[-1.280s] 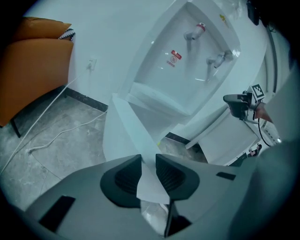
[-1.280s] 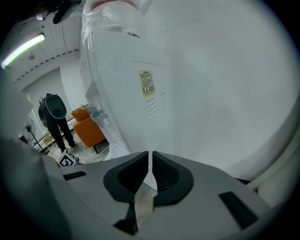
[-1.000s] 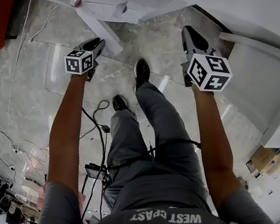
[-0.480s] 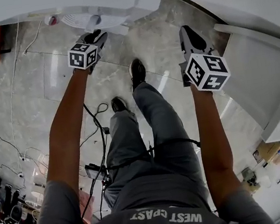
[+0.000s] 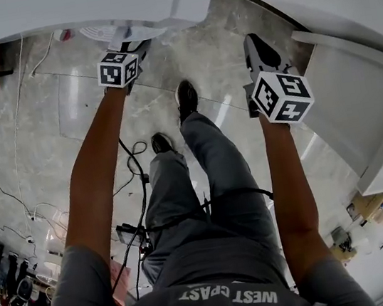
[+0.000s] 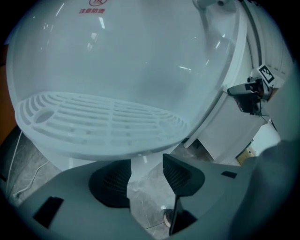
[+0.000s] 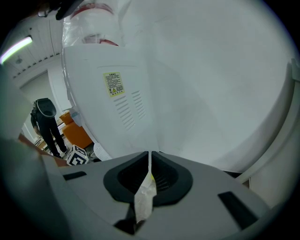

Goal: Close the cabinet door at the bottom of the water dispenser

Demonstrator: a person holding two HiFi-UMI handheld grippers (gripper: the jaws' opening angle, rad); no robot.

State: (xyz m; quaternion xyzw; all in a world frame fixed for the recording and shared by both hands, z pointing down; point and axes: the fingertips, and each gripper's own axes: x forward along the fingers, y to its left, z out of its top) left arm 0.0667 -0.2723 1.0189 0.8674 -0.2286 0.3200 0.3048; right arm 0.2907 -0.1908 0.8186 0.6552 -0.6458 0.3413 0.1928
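Marble floor (image 5: 50, 128); one water dispenser (image 6: 140, 70); two grippers: left gripper (image 6: 147, 176), right gripper (image 7: 150, 158).

Left tool (image 6: 145, 180) lies just beneath the drip tray (image 6: 93, 122).

Slotted drip tray (image 6: 98, 123) on white dispenser (image 6: 140, 61)

- Head view looks steeply down from above the water dispenser (image 5: 82, 11), whose top fills its upper edge.
- Left gripper view sits very near the dispenser's front, facing its drip tray (image 6: 98, 123).
- Right gripper view faces what seems the dispenser's side panel (image 7: 123, 101), close by.
- All three share the dispenser.
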